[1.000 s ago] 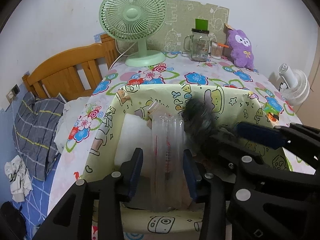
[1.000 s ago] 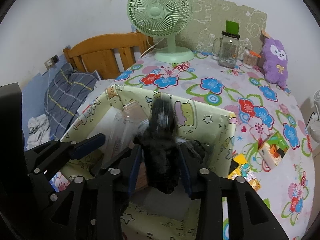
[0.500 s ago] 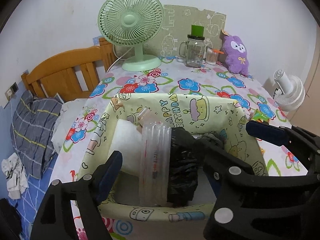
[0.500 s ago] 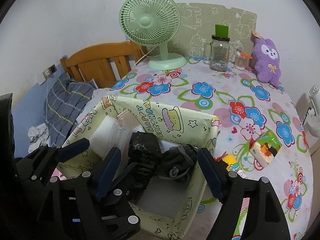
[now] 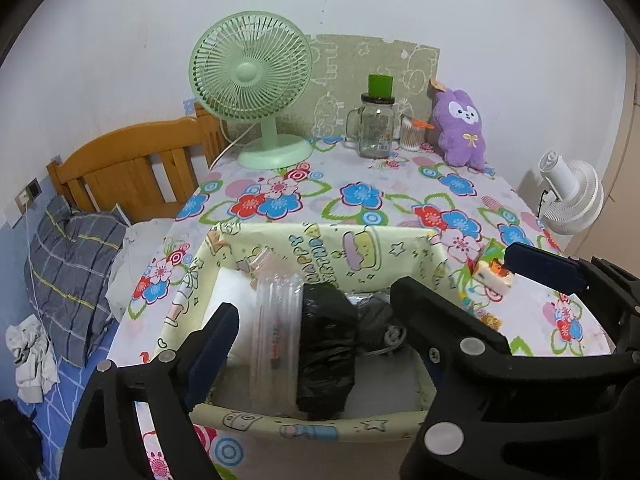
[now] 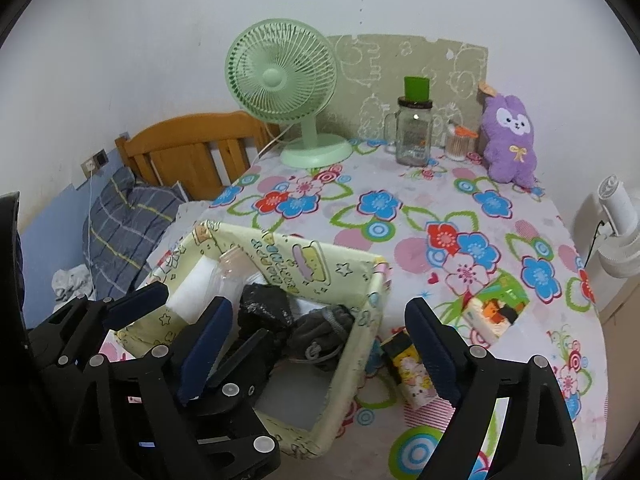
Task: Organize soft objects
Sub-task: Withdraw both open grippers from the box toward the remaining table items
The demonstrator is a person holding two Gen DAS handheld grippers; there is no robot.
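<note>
So, left to right. Bed (image 5: 128,168) and a plaid pillow (image 5: 68,264) sit off the table's (image 5: 400,184) left edge. The bin (image 5: 320,240), a yellow-print fabric one, stands at the table's near-left corner; in the right wrist view its left wall hangs about flush with the table edge, near rim close to the front edge.

Left gripper (image 5: 316,320) has just been opening, jaws now wide, nothing gripped. It hovers over the bin's near rim; the clear air pack (image 5: 276,344) lies between the fingers but untouched, resting upright against the near wall. A white pad (image 5: 236,300) is to its left, against the left wall.

Black bag (image 5: 326,344) sits just right of the air pack, touching it. Grey pouch (image 6: 324,332) lies right of the bag, near the right wall.

Right gripper (image 6: 316,344) also just opened, jaws wide and empty, straddling the bin's right wall: one finger over the bin, the other outside over the table. A small carton (image 6: 408,368) lies just outside that wall, between the fingers.

Right of the bin the floral cloth is mostly open up to a green box (image 6: 496,304). Fan (image 5: 252,80), jar (image 5: 376,124) and purple plush (image 5: 460,132) line the back edge, well apart from the bin.
</note>
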